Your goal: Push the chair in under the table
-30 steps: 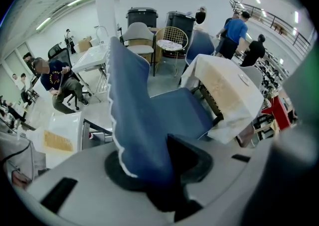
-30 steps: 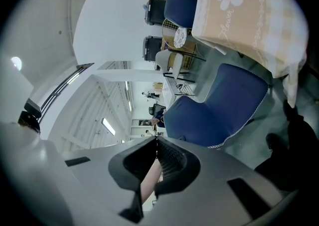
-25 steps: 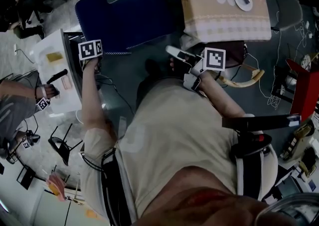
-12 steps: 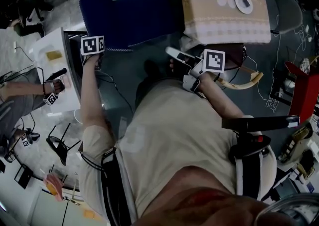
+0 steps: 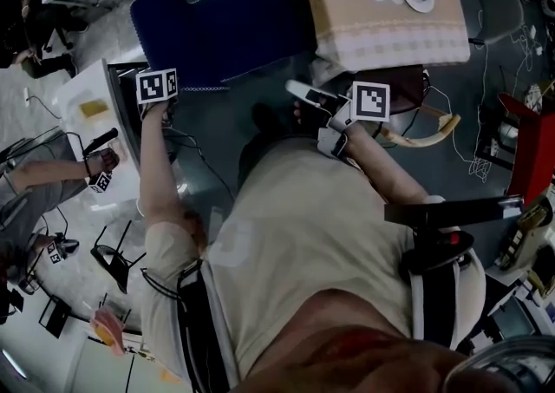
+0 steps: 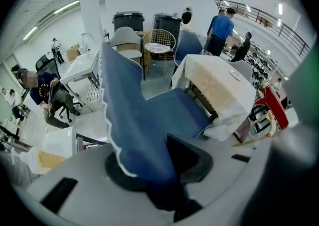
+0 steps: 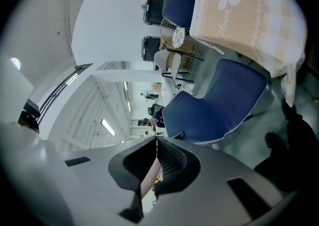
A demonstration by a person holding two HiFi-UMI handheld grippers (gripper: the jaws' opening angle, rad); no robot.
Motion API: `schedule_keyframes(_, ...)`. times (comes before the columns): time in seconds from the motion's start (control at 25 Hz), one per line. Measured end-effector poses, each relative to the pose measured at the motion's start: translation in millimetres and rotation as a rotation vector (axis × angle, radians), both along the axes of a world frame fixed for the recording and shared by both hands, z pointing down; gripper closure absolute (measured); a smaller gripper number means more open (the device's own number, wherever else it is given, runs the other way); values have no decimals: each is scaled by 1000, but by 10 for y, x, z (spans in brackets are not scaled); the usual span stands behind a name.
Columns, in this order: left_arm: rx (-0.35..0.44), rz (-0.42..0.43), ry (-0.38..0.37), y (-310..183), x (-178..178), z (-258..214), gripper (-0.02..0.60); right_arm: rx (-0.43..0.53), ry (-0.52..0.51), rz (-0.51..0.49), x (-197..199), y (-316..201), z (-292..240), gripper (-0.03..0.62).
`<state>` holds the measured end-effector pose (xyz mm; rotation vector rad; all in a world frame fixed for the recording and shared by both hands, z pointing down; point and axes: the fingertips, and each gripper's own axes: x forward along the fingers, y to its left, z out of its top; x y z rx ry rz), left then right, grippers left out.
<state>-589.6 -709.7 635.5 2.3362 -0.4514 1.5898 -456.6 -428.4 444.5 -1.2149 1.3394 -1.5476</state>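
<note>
L gripper point(image 6: 152, 170) clamped on chair point(image 5: 225, 31) backrest top, R gripper point(image 7: 155, 162) shut & empty; push step underway, seat only at table point(image 5: 381, 14) edge, so next: steady fwd shove w/ L.

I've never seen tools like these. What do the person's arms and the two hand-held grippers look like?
The left gripper and right gripper share smooth light-grey bodies with dark jaw pads and small black slots. On top, the left cube and right cube are white, printed with black square markers. The person wears a beige short-sleeved shirt, so the forearms are uncovered.
</note>
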Motion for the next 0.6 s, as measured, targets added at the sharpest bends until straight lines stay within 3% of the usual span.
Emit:
schedule_keyframes(0.44,-8,80,37,46,32,-30,462,-17,-17,9,15,19,28,582)
schedule_keyframes(0.6,-23,34,33,21,101,-17,462,-15,-8,8,9,-4,25,582)
